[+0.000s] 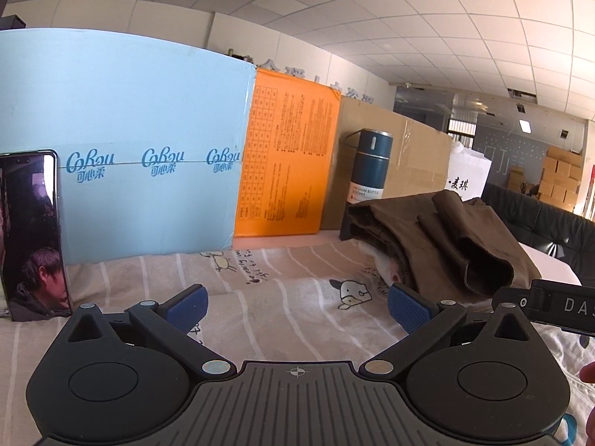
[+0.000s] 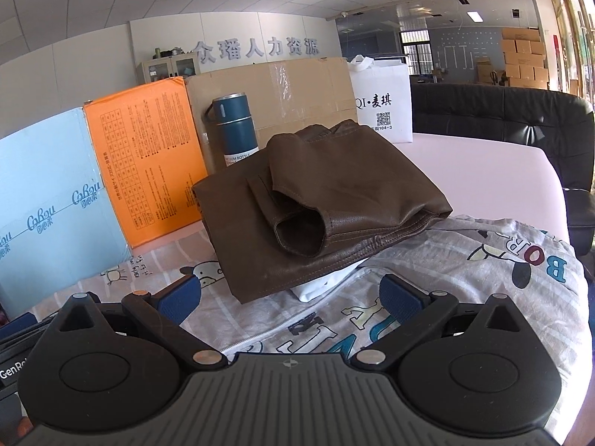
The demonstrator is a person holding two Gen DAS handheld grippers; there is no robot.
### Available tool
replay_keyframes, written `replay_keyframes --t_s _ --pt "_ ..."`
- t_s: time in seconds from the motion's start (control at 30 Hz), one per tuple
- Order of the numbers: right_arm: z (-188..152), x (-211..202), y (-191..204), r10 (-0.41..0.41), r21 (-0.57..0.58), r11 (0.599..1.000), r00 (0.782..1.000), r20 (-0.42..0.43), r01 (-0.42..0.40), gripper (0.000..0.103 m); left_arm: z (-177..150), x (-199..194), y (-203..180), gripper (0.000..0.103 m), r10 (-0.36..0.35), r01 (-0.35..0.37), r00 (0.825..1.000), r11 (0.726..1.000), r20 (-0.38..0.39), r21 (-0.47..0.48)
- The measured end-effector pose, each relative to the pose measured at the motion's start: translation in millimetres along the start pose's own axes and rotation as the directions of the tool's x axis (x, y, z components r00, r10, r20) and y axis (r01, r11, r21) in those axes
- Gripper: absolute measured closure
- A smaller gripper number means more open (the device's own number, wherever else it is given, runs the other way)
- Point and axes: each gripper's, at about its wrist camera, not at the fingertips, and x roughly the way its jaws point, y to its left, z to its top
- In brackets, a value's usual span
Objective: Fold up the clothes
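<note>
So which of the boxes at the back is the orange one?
The middle box, the orange box covered in small black print. It stands between the light blue box on its left and the plain brown cardboard box on its right.

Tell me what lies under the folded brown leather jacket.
Under the folded brown leather jacket a white garment peeks out, resting on the cartoon-printed bedsheet. How much of it lies beneath is covered.

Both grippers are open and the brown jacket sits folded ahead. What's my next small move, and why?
Probably ease the right gripper forward to the jacket and tuck in the loose sleeve. Its cuff gapes open on top of the fold, and both grippers, the left gripper included, have jaws open and empty.
</note>
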Motion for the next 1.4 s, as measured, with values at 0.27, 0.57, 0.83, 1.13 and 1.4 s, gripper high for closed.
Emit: replay_keyframes --t_s 0.27,0.57,0.83,1.13,1.4 --pt "-2.8 1.6 0.5 -0.033 -0.012 0.999 0.999 -0.016 0.033 0.0 0.2 -1.4 0.7 0.0 0.003 -0.003 1.0 1.0 -0.002 0.001" --pt "-2.3 1.9 0.5 -0.023 -0.011 1.0 1.0 -0.008 0.023 0.0 -0.9 -1.4 0.3 0.0 -0.001 0.001 1.0 1.0 -0.003 0.011" --pt "-1.5 1.1 -0.7 -0.017 -0.004 1.0 1.0 -0.002 0.017 0.0 -2.2 0.6 -0.3 0.0 0.002 -0.002 1.0 1.0 -0.008 0.014" --pt "-0.5 -1.4 -3.2 -0.016 0.006 1.0 1.0 0.006 0.016 0.0 -2.3 2.0 0.6 0.0 0.003 -0.003 1.0 1.0 -0.015 0.008" --pt "-0.3 -1.8 -3.0 -0.019 0.01 1.0 1.0 0.007 0.019 0.0 -2.5 1.9 1.1 0.0 0.002 -0.002 1.0 1.0 -0.018 0.007"
